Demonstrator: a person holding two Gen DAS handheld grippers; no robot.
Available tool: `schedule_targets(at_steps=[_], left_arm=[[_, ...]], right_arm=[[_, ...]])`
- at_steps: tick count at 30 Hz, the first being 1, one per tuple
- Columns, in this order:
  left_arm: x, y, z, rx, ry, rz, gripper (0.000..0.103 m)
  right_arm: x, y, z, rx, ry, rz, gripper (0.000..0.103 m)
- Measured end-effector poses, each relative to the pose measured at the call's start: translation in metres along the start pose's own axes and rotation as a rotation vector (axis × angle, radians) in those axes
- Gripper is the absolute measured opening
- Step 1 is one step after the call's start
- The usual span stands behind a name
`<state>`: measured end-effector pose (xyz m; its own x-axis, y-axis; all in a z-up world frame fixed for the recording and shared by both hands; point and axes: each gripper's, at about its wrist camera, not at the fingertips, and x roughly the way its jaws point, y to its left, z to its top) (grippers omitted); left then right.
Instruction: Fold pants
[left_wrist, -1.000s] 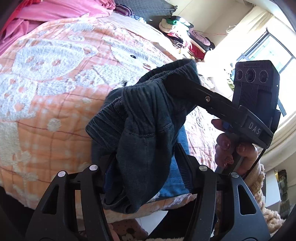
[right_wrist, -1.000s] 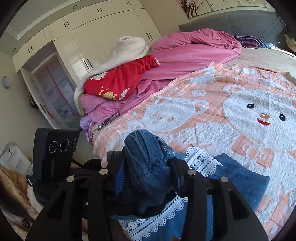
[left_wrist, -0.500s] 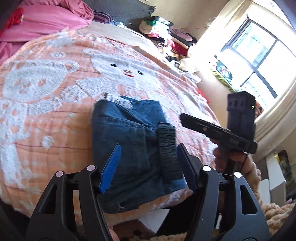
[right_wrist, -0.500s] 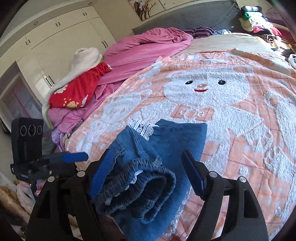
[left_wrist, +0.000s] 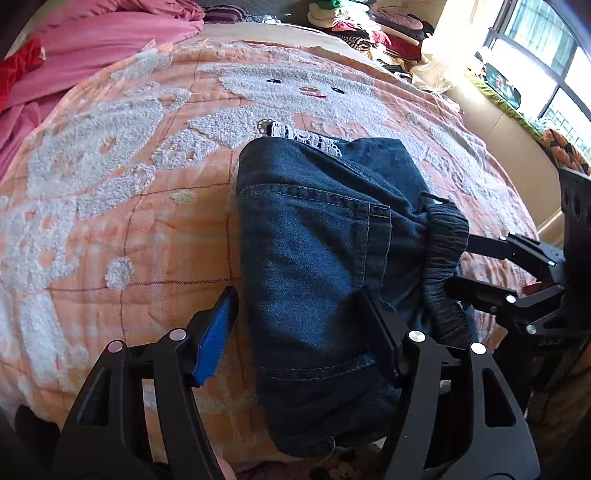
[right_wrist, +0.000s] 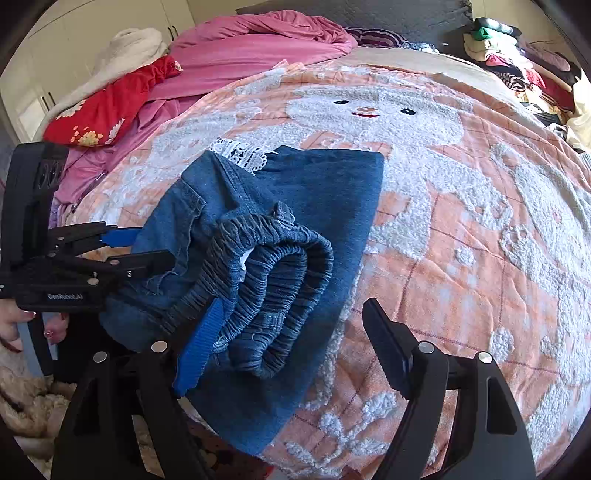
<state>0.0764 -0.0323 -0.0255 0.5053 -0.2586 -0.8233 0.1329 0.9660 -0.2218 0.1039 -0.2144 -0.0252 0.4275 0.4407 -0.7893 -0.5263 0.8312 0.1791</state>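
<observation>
The denim pants (left_wrist: 325, 258) lie folded into a thick bundle on the near edge of the bed, filling the centre and lower centre of the left wrist view. In the right wrist view the pants (right_wrist: 280, 229) sit left of centre, with the gathered elastic waistband (right_wrist: 273, 266) curled on top in a loop and a strip of white lace trim (right_wrist: 240, 153) poking out at the far end of the bundle. The same lace trim (left_wrist: 299, 136) shows above the denim in the left wrist view, and the waistband (left_wrist: 443, 266) bunches along the bundle's right side.

The left gripper (left_wrist: 299, 332) rests low in its own frame with its fingers spread wide; the blue-padded finger (left_wrist: 216, 336) sits just left of the denim on the blanket, and the other finger lies over the fabric. Nothing is pinched. From the right wrist view the left gripper (right_wrist: 144, 245) enters at the middle left, fingers apart beside the bundle.

The right gripper (right_wrist: 291, 350) is also spread wide, one finger against the waistband and the other over bare blanket. It appears at the right edge of the left wrist view as the right gripper (left_wrist: 461, 266), its tips at the waistband.

Under everything lies an orange blanket (right_wrist: 461, 221) with white bear figures. A pink duvet (right_wrist: 258, 44) and a red garment (right_wrist: 110, 107) lie at the upper left of the right wrist view.
</observation>
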Motion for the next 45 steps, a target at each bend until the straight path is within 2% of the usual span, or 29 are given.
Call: schedule_targets(at_steps=[7, 11, 18, 21, 28, 30, 31, 32, 33, 35, 37, 40, 42, 44, 45], left_arm=[[-0.022, -0.002, 0.01, 0.006, -0.043, -0.003, 0.065], [-0.026, -0.003, 0.013, 0.002, -0.054, -0.008, 0.066], [-0.032, -0.001, 0.017, 0.0, -0.067, -0.002, 0.07], [-0.032, 0.0, 0.017, 0.005, -0.066, 0.014, 0.072], [-0.027, 0.01, 0.021, 0.007, -0.027, 0.04, 0.072], [-0.025, 0.012, 0.022, 0.005, -0.02, 0.032, 0.064], [-0.025, 0.013, 0.022, 0.005, -0.014, 0.018, 0.051], [-0.025, 0.013, 0.023, 0.003, -0.009, 0.004, 0.046], [-0.024, 0.013, 0.023, 0.003, -0.005, -0.009, 0.046], [-0.022, 0.012, 0.024, 0.004, -0.002, -0.041, 0.036], [-0.019, 0.01, 0.024, 0.009, 0.004, -0.064, 0.036], [-0.008, 0.007, 0.026, 0.028, 0.024, -0.057, 0.036], [0.003, 0.007, 0.027, 0.03, 0.046, -0.047, 0.036], [0.013, 0.008, 0.03, 0.033, 0.062, -0.031, 0.036], [0.017, 0.009, 0.031, 0.031, 0.067, -0.027, 0.036]], right_arm=[[-0.034, 0.003, 0.0, 0.05, -0.101, 0.006, 0.078], [-0.051, 0.013, -0.002, 0.033, -0.14, 0.019, 0.078], [-0.07, 0.046, -0.004, -0.091, -0.181, 0.008, 0.078], [-0.067, 0.066, -0.01, -0.191, -0.165, -0.043, 0.078], [-0.049, 0.101, -0.021, -0.33, -0.122, -0.028, 0.077], [-0.043, 0.111, -0.023, -0.376, -0.114, -0.031, 0.076], [-0.04, 0.114, -0.023, -0.395, -0.11, -0.024, 0.075], [-0.038, 0.118, -0.023, -0.411, -0.106, -0.014, 0.07], [-0.035, 0.121, -0.023, -0.426, -0.1, -0.007, 0.067], [-0.028, 0.128, -0.023, -0.461, -0.087, -0.006, 0.064], [-0.021, 0.134, -0.021, -0.494, -0.077, -0.001, 0.064], [-0.008, 0.138, -0.018, -0.527, -0.059, 0.004, 0.055], [0.002, 0.14, -0.016, -0.553, -0.044, 0.002, 0.047], [0.011, 0.137, -0.014, -0.55, -0.022, 0.022, 0.021], [0.013, 0.135, -0.012, -0.532, -0.009, 0.045, 0.016]])
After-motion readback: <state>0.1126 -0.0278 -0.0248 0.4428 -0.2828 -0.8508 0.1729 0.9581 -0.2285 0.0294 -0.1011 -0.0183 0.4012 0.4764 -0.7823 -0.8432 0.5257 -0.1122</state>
